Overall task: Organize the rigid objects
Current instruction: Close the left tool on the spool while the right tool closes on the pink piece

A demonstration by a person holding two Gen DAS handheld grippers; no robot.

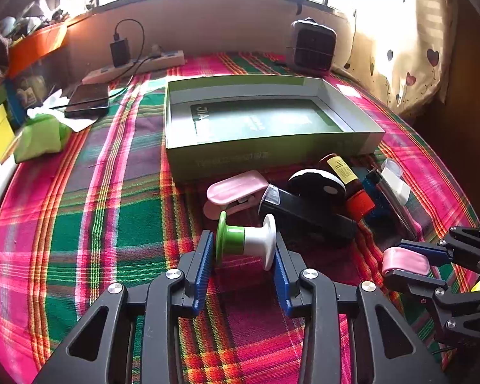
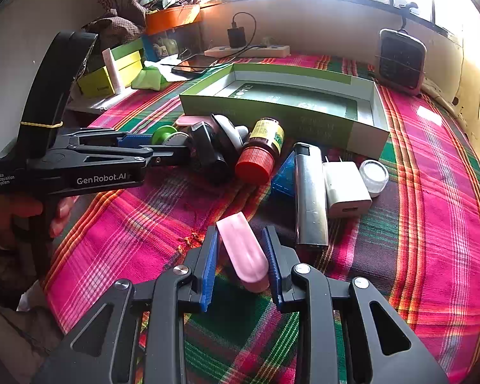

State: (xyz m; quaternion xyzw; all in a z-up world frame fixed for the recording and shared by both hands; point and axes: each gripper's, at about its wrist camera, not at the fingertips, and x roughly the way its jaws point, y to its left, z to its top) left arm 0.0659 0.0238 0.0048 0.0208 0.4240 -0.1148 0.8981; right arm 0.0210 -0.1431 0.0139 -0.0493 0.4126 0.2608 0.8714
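Left gripper (image 1: 244,267) fingers straddle green-and-white spool (image 1: 245,242) on plaid bench (image 1: 80,224), closing on both flanges; hard, light, liable to roll, so grip end-on. Right gripper (image 2: 241,264) clamps pink clip (image 2: 242,254), smooth plastic. Green box (image 1: 265,156) open behind

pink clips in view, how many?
2. One pink clip sits between the right gripper fingers; the other pink clip lies on the cloth just in front of the green box. More could hide in the pile.
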